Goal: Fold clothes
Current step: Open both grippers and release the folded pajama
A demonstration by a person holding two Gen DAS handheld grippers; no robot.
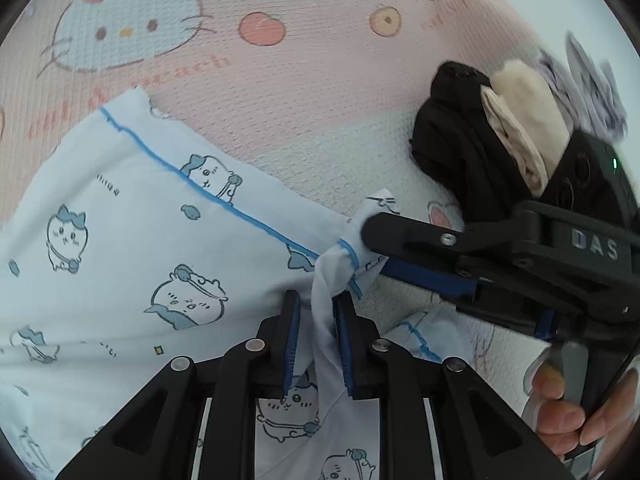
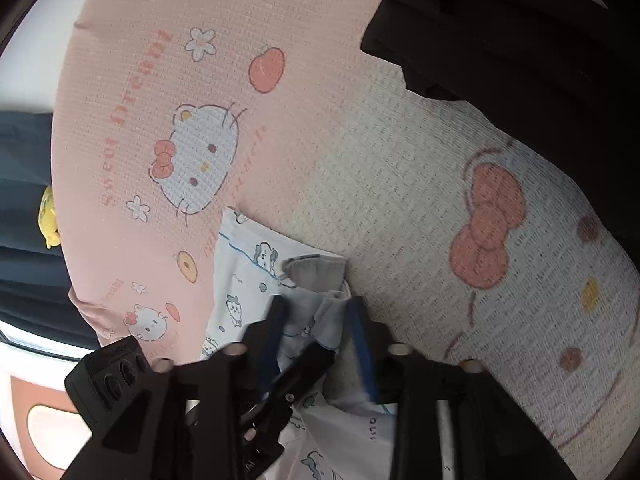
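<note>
A thin, soft white garment [image 1: 132, 216] printed with small blue cartoon animals and edged in blue piping lies rumpled on a waffle-textured pink and cream cover [image 1: 304, 80] bearing cat faces and red fruit. The left gripper [image 1: 316, 336], matte black with ribbed blue pads, has a twisted rope of this cloth between its narrowly parted jaws, and the right gripper [image 1: 370, 254] pinches the bunched corner just beyond it. A black folded pile [image 1: 460, 148] with a beige roll [image 1: 524, 128] sits well apart, near the cover's edge.
</note>
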